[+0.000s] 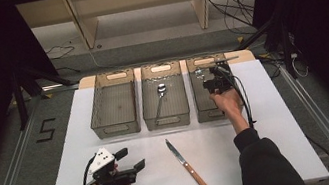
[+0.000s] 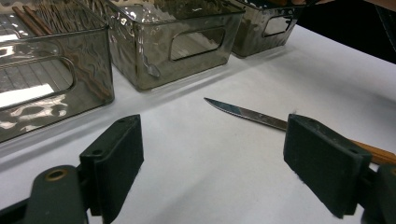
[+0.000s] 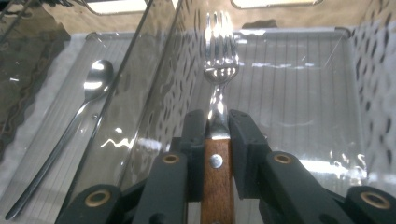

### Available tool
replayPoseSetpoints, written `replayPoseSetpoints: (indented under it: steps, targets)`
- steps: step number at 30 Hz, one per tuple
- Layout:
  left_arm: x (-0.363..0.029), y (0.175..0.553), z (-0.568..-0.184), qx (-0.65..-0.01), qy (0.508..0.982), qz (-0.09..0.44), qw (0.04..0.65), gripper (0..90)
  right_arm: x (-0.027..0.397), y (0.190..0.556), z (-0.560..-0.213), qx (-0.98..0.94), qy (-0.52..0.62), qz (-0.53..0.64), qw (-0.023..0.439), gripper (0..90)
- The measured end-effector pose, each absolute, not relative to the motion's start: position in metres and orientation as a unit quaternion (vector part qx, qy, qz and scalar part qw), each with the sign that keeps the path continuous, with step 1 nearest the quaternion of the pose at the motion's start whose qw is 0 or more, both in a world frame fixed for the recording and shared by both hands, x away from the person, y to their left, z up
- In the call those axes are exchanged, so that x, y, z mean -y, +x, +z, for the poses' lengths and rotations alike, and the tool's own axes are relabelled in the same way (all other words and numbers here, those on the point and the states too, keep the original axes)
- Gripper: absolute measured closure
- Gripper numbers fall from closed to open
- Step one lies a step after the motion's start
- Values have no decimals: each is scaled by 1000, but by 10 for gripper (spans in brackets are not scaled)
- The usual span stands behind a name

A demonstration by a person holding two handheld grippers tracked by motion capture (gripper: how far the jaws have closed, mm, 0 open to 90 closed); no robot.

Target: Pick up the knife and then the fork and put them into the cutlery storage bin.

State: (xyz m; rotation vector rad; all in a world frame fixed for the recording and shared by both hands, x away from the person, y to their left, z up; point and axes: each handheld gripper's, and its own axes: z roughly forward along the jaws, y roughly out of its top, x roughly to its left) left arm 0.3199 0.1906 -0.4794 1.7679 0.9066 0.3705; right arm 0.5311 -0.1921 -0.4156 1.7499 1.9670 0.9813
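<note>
The fork [image 3: 220,51] is pinched by the right gripper [image 3: 217,128], tines pointed away along the right bin [image 3: 299,84] (white table [image 1: 126,149], dark room).

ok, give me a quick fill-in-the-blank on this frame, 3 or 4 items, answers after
1. The right gripper is shut on a ____ with a wooden handle.
2. The spoon lies in the ____ of the three bins.
3. The knife lies on the white table, its ____ pointing toward the bins.
4. The left gripper rests near the table's front edge with its jaws ____.

Missing words: fork; middle; blade; open
</note>
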Motion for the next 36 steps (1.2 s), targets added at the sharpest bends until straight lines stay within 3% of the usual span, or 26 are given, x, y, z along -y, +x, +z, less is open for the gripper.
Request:
replayPoseSetpoints:
  steps: [2, 6, 10, 26, 36]
  targets:
    - [-191, 320, -480, -379, 742, 155, 531, 199, 191, 532, -418, -691, 615, 343, 161, 764]
    - [-191, 320, -479, -379, 741, 154, 532, 199, 189, 533, -417, -694, 610, 356, 143, 534]
    - [-191, 320, -479, -380, 741, 153, 532, 199, 192, 529, -410, -692, 602, 372, 143, 471]
    - [-192, 320, -479, -381, 740, 154, 533, 198, 175, 465, -381, -745, 499, 427, 116, 329]
    - [-192, 320, -479, -382, 739, 155, 533, 199, 157, 395, -396, -783, 431, 438, 93, 311]
